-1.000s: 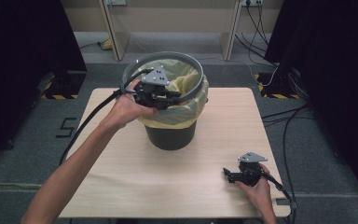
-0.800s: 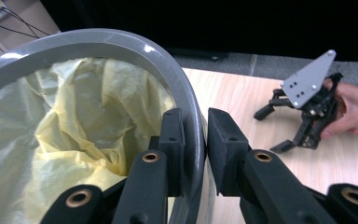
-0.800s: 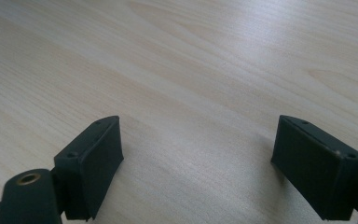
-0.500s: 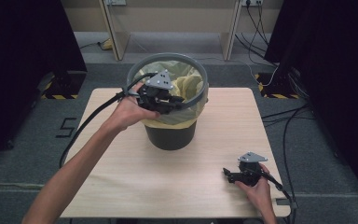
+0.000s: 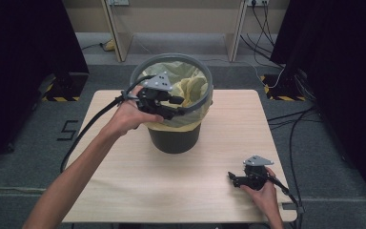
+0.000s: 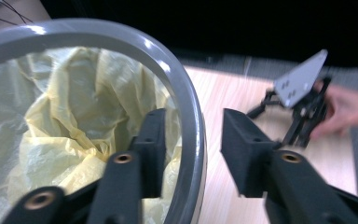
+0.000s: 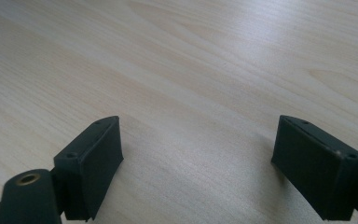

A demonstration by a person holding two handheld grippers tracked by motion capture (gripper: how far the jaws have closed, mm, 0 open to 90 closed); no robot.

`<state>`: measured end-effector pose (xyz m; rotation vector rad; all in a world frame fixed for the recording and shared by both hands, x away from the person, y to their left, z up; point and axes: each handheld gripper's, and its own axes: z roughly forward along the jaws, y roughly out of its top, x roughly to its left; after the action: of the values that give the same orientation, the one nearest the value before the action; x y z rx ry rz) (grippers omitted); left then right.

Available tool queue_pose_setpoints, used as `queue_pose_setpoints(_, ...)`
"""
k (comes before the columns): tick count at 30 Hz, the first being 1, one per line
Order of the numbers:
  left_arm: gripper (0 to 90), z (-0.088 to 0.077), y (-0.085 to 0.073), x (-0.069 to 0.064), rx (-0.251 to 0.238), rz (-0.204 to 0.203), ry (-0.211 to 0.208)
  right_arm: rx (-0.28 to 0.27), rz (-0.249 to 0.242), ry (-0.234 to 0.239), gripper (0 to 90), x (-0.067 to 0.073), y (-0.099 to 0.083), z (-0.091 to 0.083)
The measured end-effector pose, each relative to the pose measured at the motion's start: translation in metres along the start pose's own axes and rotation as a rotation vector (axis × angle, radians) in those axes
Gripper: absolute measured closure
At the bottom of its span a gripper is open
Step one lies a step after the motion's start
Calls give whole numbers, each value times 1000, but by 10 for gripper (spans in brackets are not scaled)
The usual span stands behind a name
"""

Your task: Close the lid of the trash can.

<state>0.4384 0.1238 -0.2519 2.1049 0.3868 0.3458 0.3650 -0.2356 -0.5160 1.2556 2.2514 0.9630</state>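
Observation:
A dark bin [image 5: 174,139] stands at the table's far middle, lined with a yellow bag [image 5: 187,86]. A grey ring [image 5: 171,58] lies over its top around the bag. My left gripper [image 5: 180,106] is at the ring's near side. In the left gripper view its jaws have just been opening and my left gripper [image 6: 193,121] straddles the ring [image 6: 186,93], one jaw inside against the bag [image 6: 74,121] and one outside with a gap, so it stands open. My right gripper [image 5: 232,179] rests on the table near the front right, open [image 7: 198,123] with nothing between the jaws.
The wooden table [image 5: 124,181] is bare around the bin. Cables trail from both grippers off the table's sides, and more cables lie on the grey floor [image 5: 305,119] at the right. Dark curtains stand at both sides.
The left gripper's jaws have parted from the grey ring, which has shifted slightly right with the hand over the bin. The right gripper has not moved.

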Motion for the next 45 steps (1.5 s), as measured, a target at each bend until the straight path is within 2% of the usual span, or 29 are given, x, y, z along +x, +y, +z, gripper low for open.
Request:
queue_pose_setpoints(2, 559, -8, -6, 5, -18, -20, 22, 8, 1, 15, 164, -2, 1, 0)
queue_pose_setpoints(3, 551, -13, -10, 9, -31, -42, 34, 7, 9, 21, 172, -3, 2, 0)
queue_pose_setpoints(4, 520, -16, -13, 12, -39, -54, 32, 6, 23, 37, 202, -6, 4, -1)
queue_pose_setpoints(7, 511, -27, -20, 19, -60, -71, 79, -45, 43, 55, 206, -12, 9, -5)
queue_pose_setpoints(8, 504, -32, -23, 24, -83, -100, 94, -59, 56, 59, 206, -15, 12, -7)
queue_pose_setpoints(10, 489, -39, -27, 29, -103, -119, 107, -88, 70, 47, 211, -21, 23, -12)
queue_pose_setpoints(13, 477, -48, -32, 38, -134, -145, 143, -115, 54, 41, 220, -28, 44, -19)
queue_pose_setpoints(14, 474, -51, -35, 42, -141, -153, 169, -125, 51, 39, 221, -30, 50, -20)
queue_pose_setpoints(18, 473, -58, -44, 55, -157, -194, 229, -177, 26, 28, 230, -39, 90, -32)
queue_pose_setpoints(21, 472, -59, -49, 62, -151, -202, 266, -218, 24, 28, 234, -45, 117, -41)
queue_pose_setpoints(24, 470, -59, -54, 71, -141, -213, 321, -246, 10, 42, 237, -50, 148, -47)
queue_pose_setpoints(28, 469, -57, -61, 83, -138, -238, 353, -266, 0, 70, 240, -50, 183, -50)
queue_pose_setpoints(31, 470, -56, -63, 88, -123, -236, 372, -259, -1, 99, 240, -50, 204, -48)
queue_pose_setpoints(35, 462, -56, -63, 91, -122, -240, 364, -265, -11, 97, 240, -47, 232, -47)
queue_pose_setpoints(42, 435, -56, -64, 102, -126, -249, 412, -307, -11, 103, 240, -42, 277, -50)
queue_pose_setpoints(45, 435, -55, -66, 107, -116, -269, 409, -323, -18, 103, 241, -38, 294, -52)
